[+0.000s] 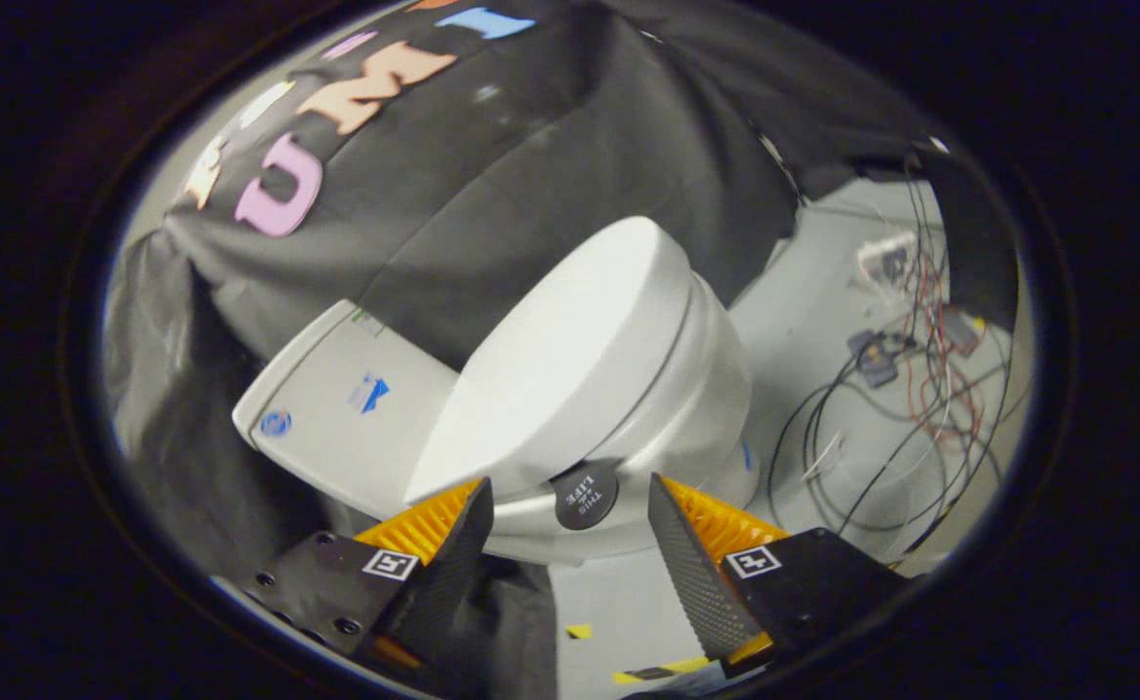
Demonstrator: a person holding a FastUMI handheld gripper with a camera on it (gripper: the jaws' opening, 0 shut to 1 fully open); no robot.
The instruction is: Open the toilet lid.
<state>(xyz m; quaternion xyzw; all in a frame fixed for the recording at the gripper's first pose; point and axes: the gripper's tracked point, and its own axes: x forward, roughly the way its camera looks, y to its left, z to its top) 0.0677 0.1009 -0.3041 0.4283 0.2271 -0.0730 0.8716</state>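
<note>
Gripper view: my gripper point(570, 506) was spread wide, both fingers apart and holding nothing, one fingertip point(477, 501) at about 7 o'clock and the other at about 5 o'clock of the scene. The toilet point(667, 408) stood tilted in the view, just ahead of the fingers, and its lid point(560, 350) lay down, closed on the seat, running from the gap between my fingers up toward 12 o'clock. A round dark tab point(585, 496) with lettering sat at the lid's front edge, between the two fingertips and touching neither that I could tell. The tank point(336, 408) lay at 9 o'clock from the lid, its top carrying small blue marks. Black cloth point(492, 185) hung behind the toilet from 9 through 1 o'clock. At 3 o'clock, on the pale floor point(803, 301), a tangle of black and red wires point(900, 389) lay well apart from the bowl. Yellow tape scraps point(579, 632) marked the floor at 6 o'clock.
</note>
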